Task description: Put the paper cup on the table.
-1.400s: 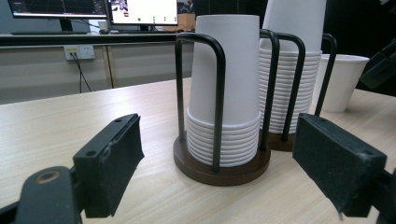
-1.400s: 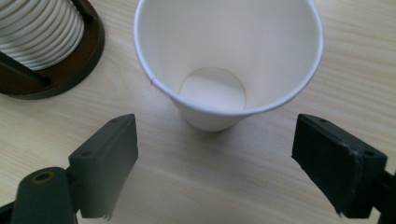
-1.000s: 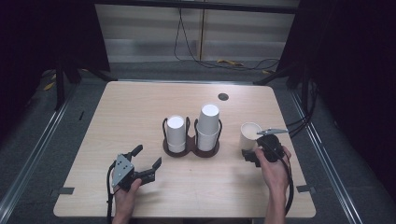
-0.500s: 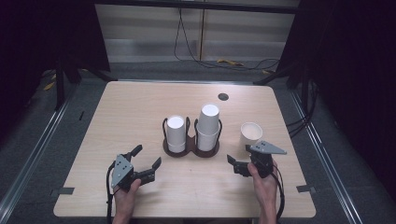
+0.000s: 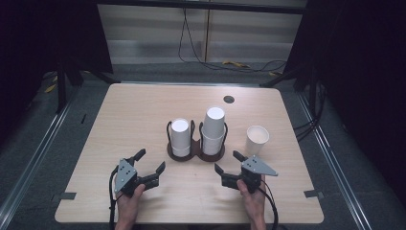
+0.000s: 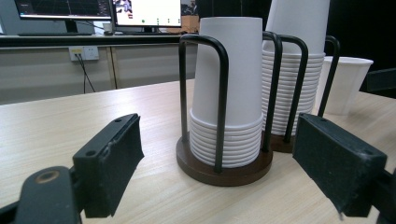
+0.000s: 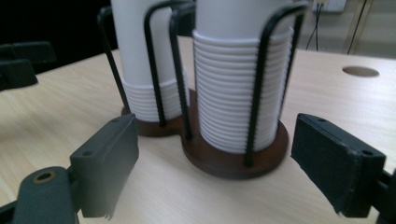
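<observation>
High view is showing both grippers sitting low on the light wooden bench (image 5: 143, 110), the left gripper (image 5: 149, 166) and right gripper (image 5: 229, 164) both gaping wide with nothing in them. They're facing the dark wire double cup holder (image 5: 196, 152) with its two stacks of white paper cups (image 5: 214, 128); one loose white paper cup (image 5: 256, 140) is standing just right of it. My worry: pinching a stack too hard is probably crushing the thin paper, or snagging a wire loop and dragging the whole holder.
</observation>
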`<state>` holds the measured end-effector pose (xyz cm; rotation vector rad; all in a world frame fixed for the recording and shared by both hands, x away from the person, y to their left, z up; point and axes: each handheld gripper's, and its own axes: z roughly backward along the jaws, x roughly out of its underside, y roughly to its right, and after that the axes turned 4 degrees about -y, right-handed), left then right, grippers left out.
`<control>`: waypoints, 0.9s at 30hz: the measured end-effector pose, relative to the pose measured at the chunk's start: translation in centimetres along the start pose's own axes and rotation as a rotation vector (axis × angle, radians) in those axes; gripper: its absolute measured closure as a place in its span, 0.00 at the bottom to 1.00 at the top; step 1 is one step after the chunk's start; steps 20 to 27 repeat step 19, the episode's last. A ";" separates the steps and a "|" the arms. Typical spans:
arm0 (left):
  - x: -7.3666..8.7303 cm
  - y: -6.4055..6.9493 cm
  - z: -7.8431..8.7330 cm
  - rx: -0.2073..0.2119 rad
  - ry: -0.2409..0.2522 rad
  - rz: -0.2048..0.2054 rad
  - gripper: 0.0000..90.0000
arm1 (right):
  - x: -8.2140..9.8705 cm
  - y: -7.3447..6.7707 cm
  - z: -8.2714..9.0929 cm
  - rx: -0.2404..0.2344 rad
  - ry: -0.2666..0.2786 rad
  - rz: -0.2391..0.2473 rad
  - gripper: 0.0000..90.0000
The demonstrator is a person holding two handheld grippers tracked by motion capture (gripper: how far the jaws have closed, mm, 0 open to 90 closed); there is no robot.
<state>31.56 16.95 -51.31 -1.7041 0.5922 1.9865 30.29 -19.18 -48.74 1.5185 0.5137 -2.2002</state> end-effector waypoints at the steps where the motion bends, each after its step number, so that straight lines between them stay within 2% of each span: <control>1: 0.0 0.0 0.0 0.005 -0.002 0.000 0.17 | 0.1 -0.3 -0.2 0.003 0.019 0.002 0.16; 8: 0.0 0.1 0.1 0.005 -0.008 0.003 0.17 | 1.0 -1.9 -1.1 -0.002 0.118 0.008 0.16; 9: 0.0 0.1 0.1 0.000 -0.008 0.009 0.17 | 1.2 -2.1 -1.2 0.015 0.136 0.014 0.16; 12: 0.0 0.0 0.1 0.008 -0.008 0.007 0.17 | 1.4 -2.5 -1.4 0.016 0.163 0.007 0.17; 16: 0.0 0.0 0.0 0.012 -0.009 0.003 0.17 | 1.4 -2.6 -1.5 0.011 0.170 0.006 0.17; 19: 0.0 0.0 0.0 0.015 -0.009 0.007 0.17 | 1.5 -2.8 -1.3 0.008 0.195 0.028 0.17; 27: 0.0 0.0 0.0 0.015 -0.009 0.007 0.17 | 1.5 -2.8 -1.3 0.008 0.195 0.028 0.17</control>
